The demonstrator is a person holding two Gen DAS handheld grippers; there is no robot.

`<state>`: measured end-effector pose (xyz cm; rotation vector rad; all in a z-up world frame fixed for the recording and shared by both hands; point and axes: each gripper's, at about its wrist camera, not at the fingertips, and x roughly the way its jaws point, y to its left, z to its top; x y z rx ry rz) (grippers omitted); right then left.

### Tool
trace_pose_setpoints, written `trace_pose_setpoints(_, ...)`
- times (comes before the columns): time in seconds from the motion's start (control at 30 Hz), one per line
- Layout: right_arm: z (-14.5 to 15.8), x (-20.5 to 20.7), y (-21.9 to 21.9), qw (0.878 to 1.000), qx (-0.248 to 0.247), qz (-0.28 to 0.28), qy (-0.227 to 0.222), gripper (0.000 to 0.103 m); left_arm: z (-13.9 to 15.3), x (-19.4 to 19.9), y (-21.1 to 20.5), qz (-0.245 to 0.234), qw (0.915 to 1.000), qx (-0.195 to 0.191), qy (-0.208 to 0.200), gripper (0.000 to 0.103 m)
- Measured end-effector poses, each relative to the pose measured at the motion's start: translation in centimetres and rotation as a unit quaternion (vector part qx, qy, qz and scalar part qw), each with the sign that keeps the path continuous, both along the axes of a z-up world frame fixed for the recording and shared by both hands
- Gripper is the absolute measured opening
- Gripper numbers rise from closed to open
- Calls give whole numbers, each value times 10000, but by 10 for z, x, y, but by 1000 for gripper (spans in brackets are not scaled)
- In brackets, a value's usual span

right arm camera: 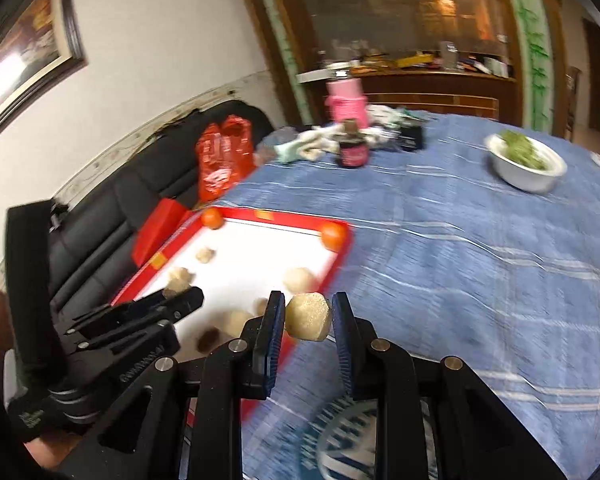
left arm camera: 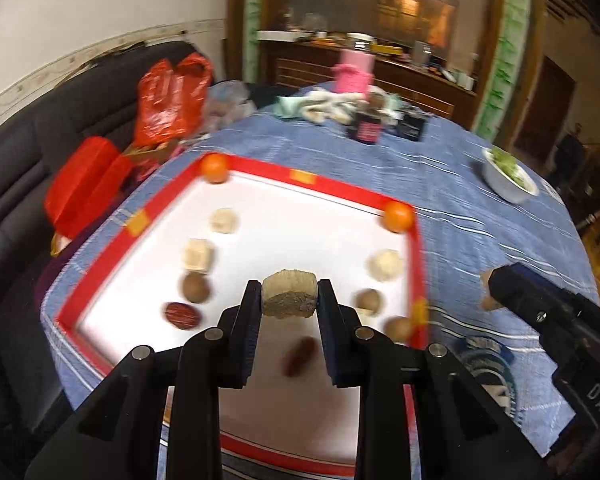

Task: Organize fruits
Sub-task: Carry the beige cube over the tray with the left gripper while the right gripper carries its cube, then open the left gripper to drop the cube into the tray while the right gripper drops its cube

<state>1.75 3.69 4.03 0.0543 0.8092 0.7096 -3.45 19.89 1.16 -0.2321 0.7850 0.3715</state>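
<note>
Both tools clamp beige chunks: left tool (left arm camera: 289, 300) over tray (left arm camera: 260, 170), right tool (right arm camera: 308, 316) beside it.

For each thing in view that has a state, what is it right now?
left gripper: shut on a tan cake
tan cake: held above the tray
right gripper: shut on a pale cake
pale cake: held off the table
tray: flat, an orange at each far corner
white bowl: upright, holding greens

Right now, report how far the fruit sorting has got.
Done: two oranges sit in the far corners of the red-rimmed tray, pale and brown pieces line both sides. In hand: left gripper and right gripper each clamp a tan chunk. Left: placing both, and the loose dark piece.
</note>
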Motion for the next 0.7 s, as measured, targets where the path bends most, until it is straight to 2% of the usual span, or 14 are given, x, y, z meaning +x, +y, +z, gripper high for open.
trace_pose_setpoints(0.33,-7,15,74,9988,-218,437,-86,24,-10,3,49,555,9984,-55,86,25)
trace_pose_setpoints(0.7,-32,27,106,9967,-550,600,37,24,-17,8,65,774,9968,-54,211,26)
